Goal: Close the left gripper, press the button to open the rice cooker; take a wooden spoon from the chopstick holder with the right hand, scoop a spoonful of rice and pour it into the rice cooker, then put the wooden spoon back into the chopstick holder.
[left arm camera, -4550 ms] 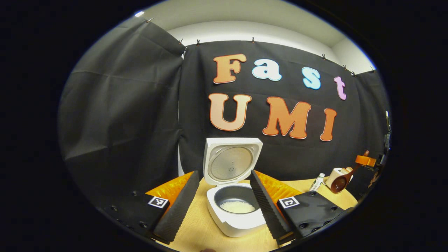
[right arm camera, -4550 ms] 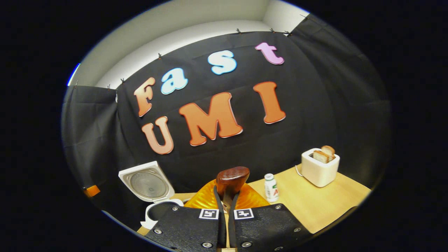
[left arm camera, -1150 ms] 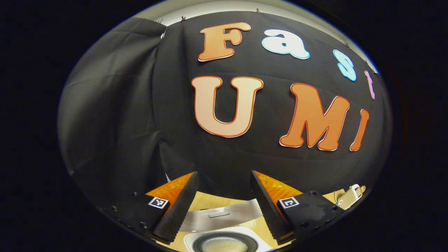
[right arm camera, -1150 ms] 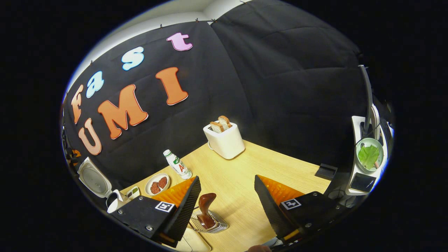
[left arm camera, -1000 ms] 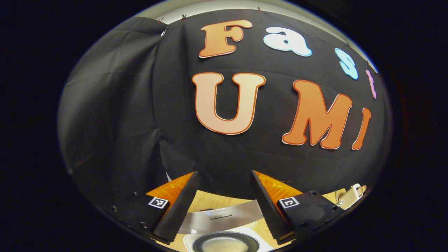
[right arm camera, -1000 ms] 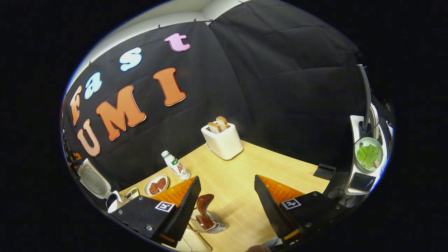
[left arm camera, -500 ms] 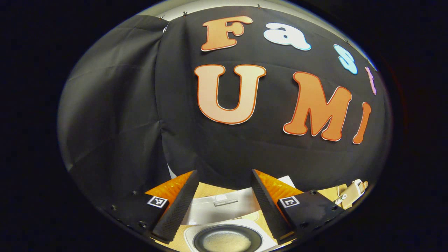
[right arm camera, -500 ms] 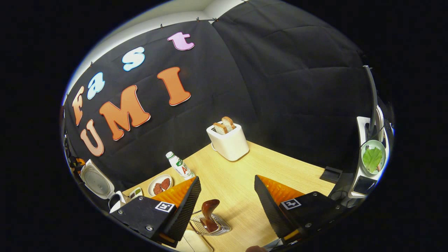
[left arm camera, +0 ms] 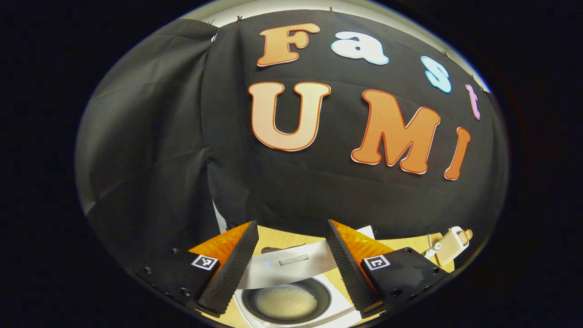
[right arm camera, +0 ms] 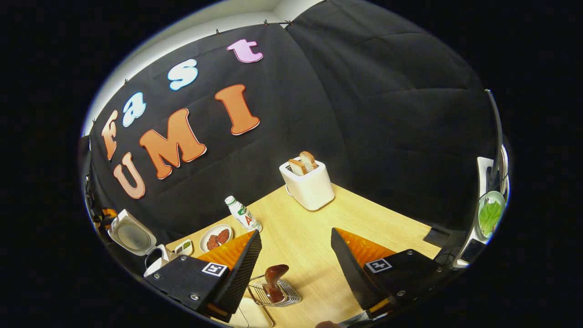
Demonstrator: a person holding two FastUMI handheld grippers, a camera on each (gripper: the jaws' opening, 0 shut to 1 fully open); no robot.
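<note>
Black cloth wall (right arm camera: 387, 114) encloses the booth on two sides, meeting at a corner at upper centre. A pale ceiling (right arm camera: 191, 32) shows above. Light wooden table (right arm camera: 319, 228) occupies the lower centre.

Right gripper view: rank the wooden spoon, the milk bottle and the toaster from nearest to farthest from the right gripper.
1. Wooden spoon: standing in the wire chopstick holder, just ahead of the open right gripper, toward its left finger.
2. Milk bottle: farther back on the table, to the left, by the wall.
3. Toaster: farthest, at the back wall, holding two bread slices.
</note>
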